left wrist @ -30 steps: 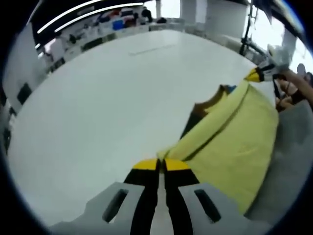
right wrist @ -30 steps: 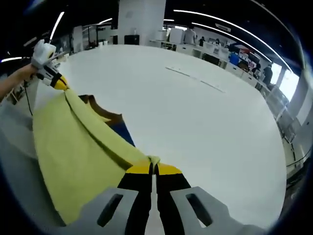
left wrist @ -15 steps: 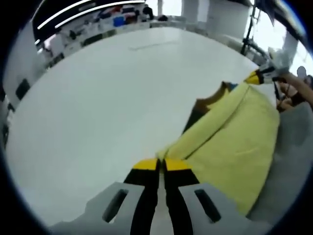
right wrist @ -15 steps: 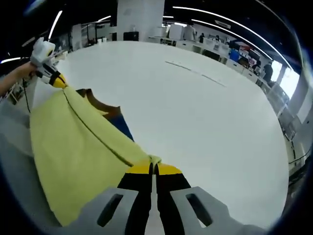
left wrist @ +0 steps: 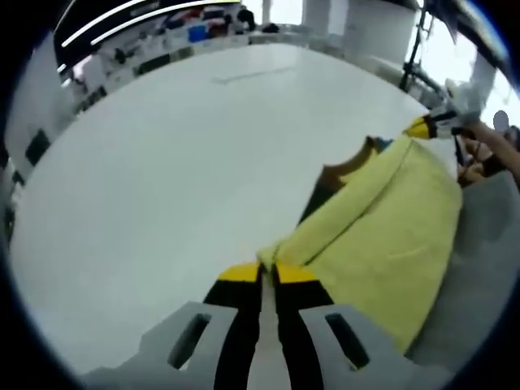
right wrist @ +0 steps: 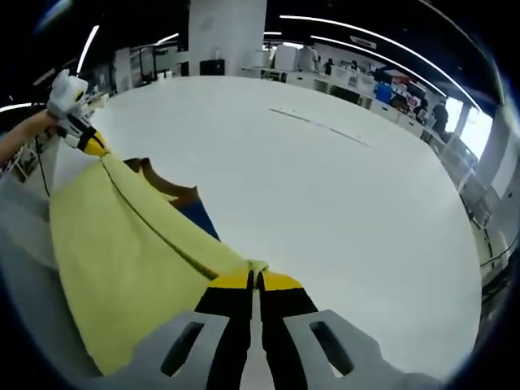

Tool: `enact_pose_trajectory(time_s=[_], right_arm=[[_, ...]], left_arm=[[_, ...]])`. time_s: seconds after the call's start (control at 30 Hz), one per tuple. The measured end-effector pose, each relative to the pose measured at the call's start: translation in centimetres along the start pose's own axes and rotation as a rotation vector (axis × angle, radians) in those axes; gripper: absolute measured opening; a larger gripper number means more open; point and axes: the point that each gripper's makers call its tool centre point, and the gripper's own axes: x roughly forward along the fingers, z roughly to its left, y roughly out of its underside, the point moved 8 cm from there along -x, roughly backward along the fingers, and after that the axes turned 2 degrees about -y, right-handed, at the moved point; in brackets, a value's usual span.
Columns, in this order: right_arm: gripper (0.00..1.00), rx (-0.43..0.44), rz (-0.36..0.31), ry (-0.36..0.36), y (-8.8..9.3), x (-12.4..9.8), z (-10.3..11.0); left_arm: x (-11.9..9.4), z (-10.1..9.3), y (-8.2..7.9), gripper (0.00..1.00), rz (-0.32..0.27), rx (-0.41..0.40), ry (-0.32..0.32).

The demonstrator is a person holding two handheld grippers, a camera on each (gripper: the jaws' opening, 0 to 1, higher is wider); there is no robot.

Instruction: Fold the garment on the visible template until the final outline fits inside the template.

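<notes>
I am holding the yellow garment (left wrist: 382,227) by two corners, my left gripper (left wrist: 262,275) and right gripper (right wrist: 257,281) both closed on its edge, so it is hanging stretched above the white table (right wrist: 341,211) for folding (a dark template (right wrist: 199,213) is lying beneath). An office is surrounding us.

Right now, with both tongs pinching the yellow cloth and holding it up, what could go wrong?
Each grip is only a thin pinch of edge: the left tongs and right tongs hold bare corners of the yellow garment, so a tug could slip one free. The cloth also hides part of the brown and blue sheet beneath, so it may land misaligned.
</notes>
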Motion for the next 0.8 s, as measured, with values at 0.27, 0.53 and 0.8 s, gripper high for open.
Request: enact_pose_trajectory(time_s=[0.27,0.53,0.8], right_arm=[[0.07,0.006,-0.004,0.008,-0.5,-0.8,0.0],[0.17,-0.007,-0.018,0.007,-0.7,-2.6,0.2],[0.29,0.001,-0.065,-0.042,-1.7,-5.0,1.6]], left_arm=[[-1.2,0.0,-0.3,0.13,-0.020,-0.004,0.004],[-3.5,-0.5,-1.0,0.26,-0.060,0.063,0.003],[-5.2,-1.1,-0.8,0.36,-0.085,0.077,0.016]])
